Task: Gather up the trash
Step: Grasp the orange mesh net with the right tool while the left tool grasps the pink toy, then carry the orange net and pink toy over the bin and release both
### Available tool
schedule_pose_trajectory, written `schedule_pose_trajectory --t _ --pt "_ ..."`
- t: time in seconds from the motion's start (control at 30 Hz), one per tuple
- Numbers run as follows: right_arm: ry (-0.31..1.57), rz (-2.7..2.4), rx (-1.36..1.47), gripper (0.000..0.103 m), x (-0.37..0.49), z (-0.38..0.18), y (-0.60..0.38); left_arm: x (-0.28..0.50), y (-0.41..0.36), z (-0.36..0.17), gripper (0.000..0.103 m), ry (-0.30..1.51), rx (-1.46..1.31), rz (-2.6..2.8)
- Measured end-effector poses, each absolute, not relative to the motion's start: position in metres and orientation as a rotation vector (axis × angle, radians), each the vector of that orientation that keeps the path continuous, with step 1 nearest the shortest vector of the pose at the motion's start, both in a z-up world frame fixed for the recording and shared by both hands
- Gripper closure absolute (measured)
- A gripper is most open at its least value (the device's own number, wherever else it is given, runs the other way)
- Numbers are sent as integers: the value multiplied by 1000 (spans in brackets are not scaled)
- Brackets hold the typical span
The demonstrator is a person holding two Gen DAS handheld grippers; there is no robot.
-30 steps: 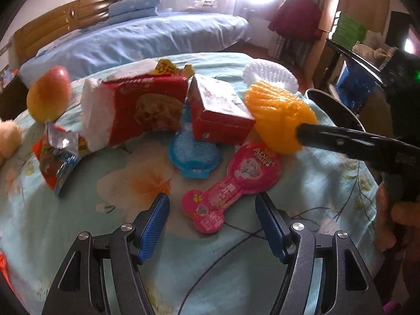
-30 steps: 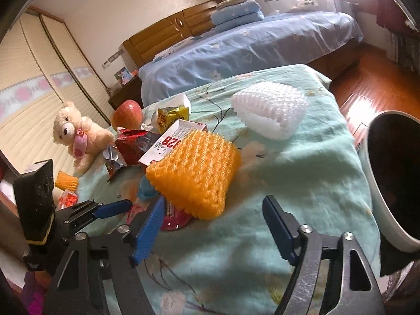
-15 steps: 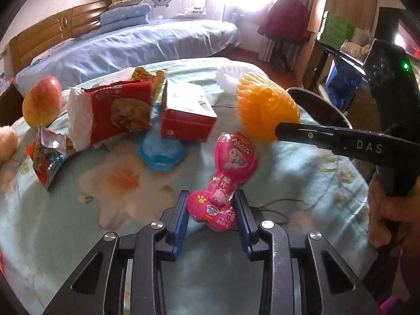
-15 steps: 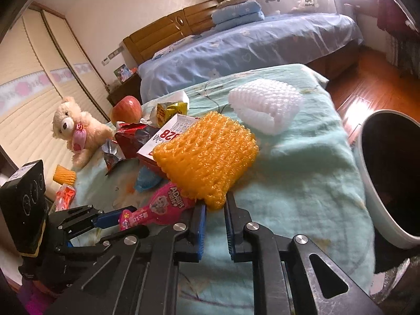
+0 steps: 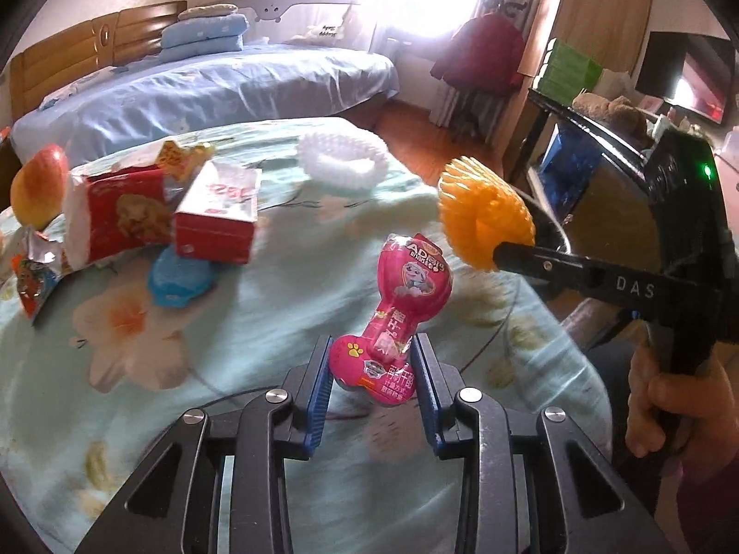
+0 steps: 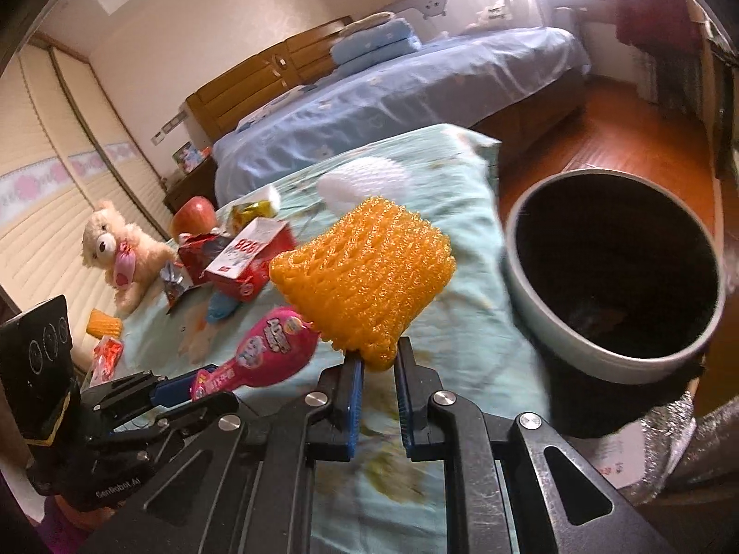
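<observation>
Both pieces of rubbish lifted clear of the pale green floral bedspread (image 5: 194,369), presumably so each can be carried rightward to the dark round bin with a pale rim (image 6: 614,360) standing just off the right edge of the bed. Left gripper (image 5: 372,369) clamped narrowly on the bone-shaped lower end of a glossy pink cartoon snack packet (image 5: 402,304), wider top pointing up and away beyond the blue pads (image 5: 321,378). Right gripper (image 6: 376,364) pinched almost fully shut on the bottom corner of an orange foam mesh fruit sleeve (image 6: 365,272), bulk of the sleeve standing above and past the tips, near the bin's left rim. Corner grips likely chosen because both items lay flat and thin. Still lying on the far left of the bedspread: red cardboard snack box (image 5: 217,226), torn red biscuit wrapper (image 5: 115,217), blue plastic cup lid (image 5: 178,277), white foam mesh sleeve (image 5: 342,161) further back.
</observation>
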State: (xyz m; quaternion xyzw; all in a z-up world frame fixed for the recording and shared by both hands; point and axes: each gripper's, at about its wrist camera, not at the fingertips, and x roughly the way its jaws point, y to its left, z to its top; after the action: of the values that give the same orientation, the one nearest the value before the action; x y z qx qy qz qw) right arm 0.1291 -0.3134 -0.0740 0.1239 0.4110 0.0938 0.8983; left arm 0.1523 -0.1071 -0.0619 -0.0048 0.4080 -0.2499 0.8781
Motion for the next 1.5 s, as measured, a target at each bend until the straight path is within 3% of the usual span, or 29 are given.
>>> schedule_pose_trajectory --t 1.5 --pt "843 -29 306 90 133 -76 -435 229 -236 -66 71 848 -18 -548"
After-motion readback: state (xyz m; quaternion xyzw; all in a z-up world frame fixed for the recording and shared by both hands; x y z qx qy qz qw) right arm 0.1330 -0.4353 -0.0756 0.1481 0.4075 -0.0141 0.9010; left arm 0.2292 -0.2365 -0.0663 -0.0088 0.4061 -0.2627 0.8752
